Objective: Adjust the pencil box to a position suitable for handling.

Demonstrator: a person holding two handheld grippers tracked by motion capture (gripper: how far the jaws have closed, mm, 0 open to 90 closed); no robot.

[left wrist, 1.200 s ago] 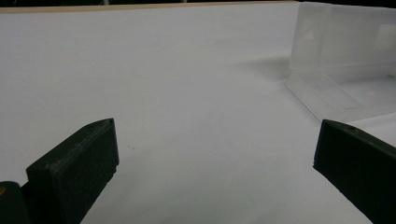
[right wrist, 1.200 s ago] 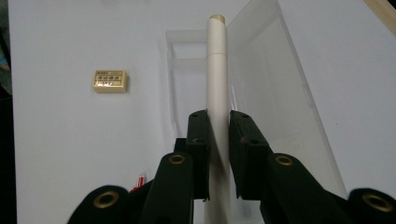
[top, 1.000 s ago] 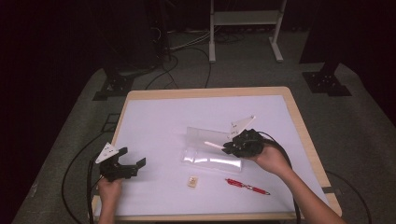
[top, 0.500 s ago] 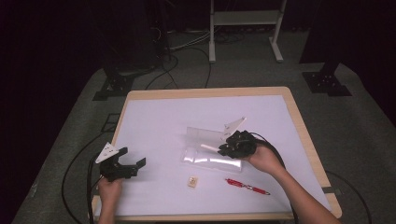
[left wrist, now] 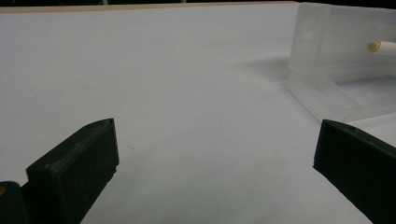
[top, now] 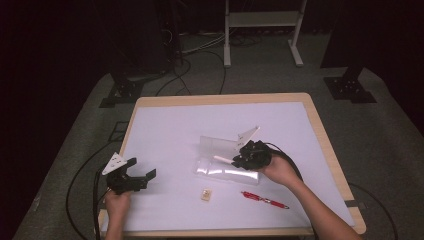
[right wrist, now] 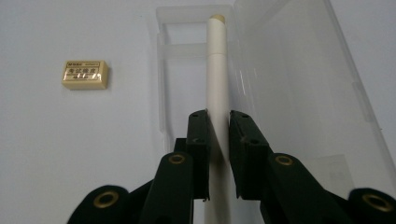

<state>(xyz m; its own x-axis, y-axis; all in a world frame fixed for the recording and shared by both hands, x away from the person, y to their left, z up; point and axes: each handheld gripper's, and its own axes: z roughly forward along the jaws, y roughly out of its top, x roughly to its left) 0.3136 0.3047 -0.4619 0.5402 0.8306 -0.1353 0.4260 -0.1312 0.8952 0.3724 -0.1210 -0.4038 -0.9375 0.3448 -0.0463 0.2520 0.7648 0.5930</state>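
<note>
A clear plastic case lies open mid-table, its lid standing up at the back. My right gripper is shut on a white pen and holds it lengthwise just over the case's tray; the pen's cream tip points left. That case and the pen tip also appear at the far right of the left gripper view. My left gripper rests at the table's front left, open, with only bare white surface between its fingers.
A small cream eraser lies in front of the case, seen too as the eraser. A red pen lies at the front right. The white table has a wooden rim; cables trail over the grey floor.
The right gripper has come left and down with the white pen, from beside the case's right end to over its tray. The left gripper has stayed put.
</note>
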